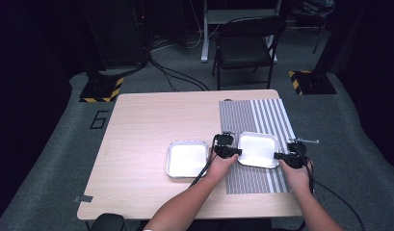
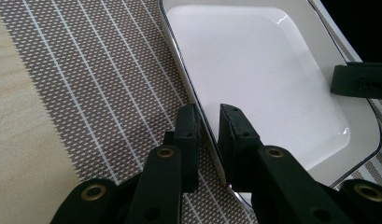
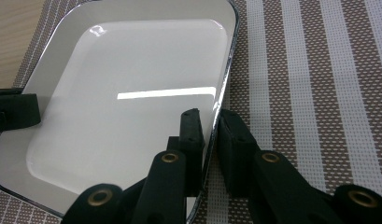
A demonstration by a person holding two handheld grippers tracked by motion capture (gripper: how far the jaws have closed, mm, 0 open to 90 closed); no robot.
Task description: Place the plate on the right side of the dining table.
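At the near right part of the tabletop (image 1: 141, 144), we hold a white tray (image 1: 258, 149) on a striped mat (image 1: 257, 115), the left gripper (image 1: 234, 152) and right gripper (image 1: 280, 155) each with fingers closed on an opposite rim. A second tray (image 1: 187, 159) sits just beside it, toward the left edge. Each grip catches only a thin rim, so we judge an uneven lift could tilt the tray and let it slip free.
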